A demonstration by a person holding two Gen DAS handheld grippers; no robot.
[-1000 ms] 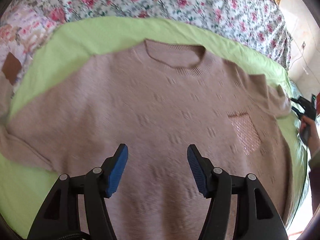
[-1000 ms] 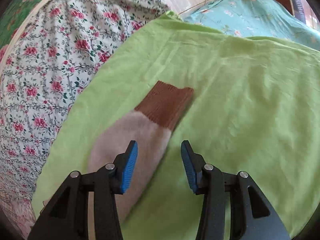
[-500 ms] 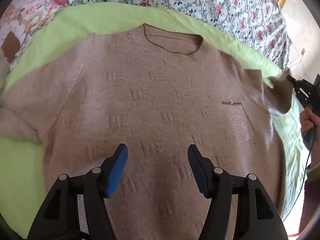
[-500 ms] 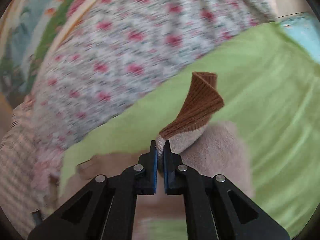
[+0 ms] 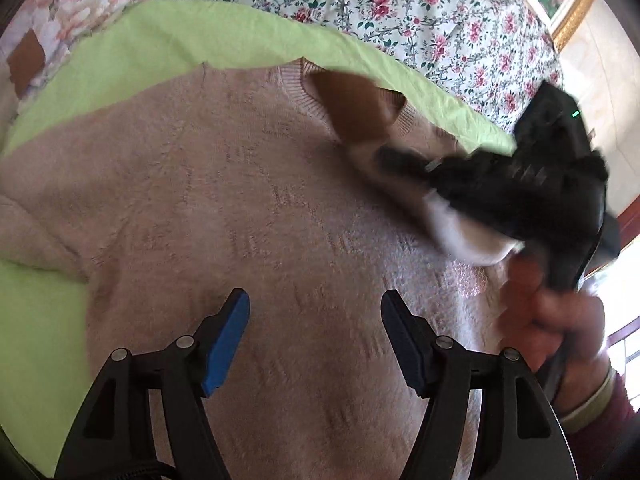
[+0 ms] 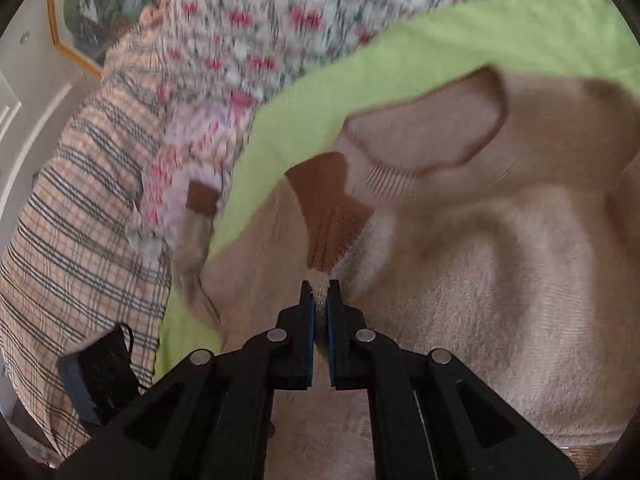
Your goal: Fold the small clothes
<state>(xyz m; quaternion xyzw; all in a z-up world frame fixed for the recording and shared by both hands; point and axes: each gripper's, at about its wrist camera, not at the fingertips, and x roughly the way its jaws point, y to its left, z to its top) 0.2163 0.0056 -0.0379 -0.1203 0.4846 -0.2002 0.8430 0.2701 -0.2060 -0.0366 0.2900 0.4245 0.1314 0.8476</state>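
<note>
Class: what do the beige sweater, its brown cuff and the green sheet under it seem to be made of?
Beige sweater: probably soft knit yarn, fuzzy matte surface. Brown cuff: ribbed knit, visible ridges. Green sheet: likely thin woven cotton, matte, finely creased.

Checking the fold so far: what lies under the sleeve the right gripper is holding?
The sweater chest lies under the sleeve, whose brown cuff points at the collar. The right gripper pinches it. The green sheet below is covered there.
</note>
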